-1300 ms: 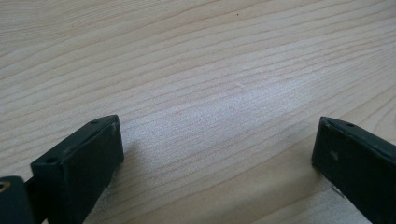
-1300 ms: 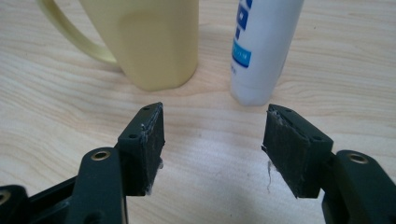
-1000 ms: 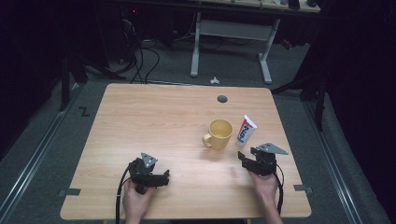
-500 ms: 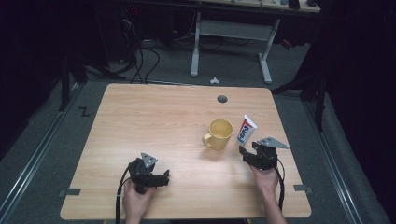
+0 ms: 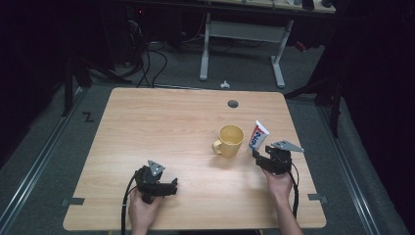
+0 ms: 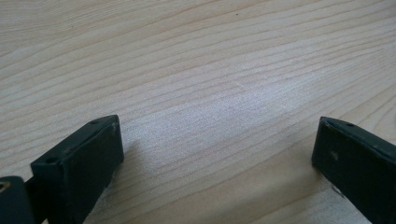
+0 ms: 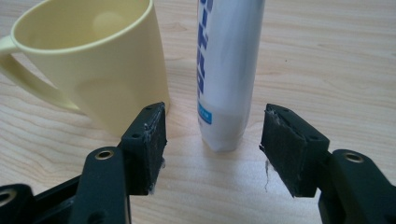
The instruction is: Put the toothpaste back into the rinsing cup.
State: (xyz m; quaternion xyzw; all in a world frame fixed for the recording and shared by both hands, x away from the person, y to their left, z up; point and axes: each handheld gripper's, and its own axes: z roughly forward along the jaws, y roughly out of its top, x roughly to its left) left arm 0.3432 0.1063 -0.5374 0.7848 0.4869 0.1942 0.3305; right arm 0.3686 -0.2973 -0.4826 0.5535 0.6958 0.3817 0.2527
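Right gripper, jaws apart and just closing, pads clear of the upright tube standing between them, just right of the yellow mug. Tube top cut off in the right gripper view. Left gripper, well left of the mug, gapes wide over bare table.

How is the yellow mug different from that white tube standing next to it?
The yellow mug is wide, open at the top and has a handle; the white tube is slim, closed and carries blue lettering. The mug sits flat on its base, while the tube stands on end, leaning slightly. The right tongs line up on the tube, not the mug. Both stand on the wooden table.
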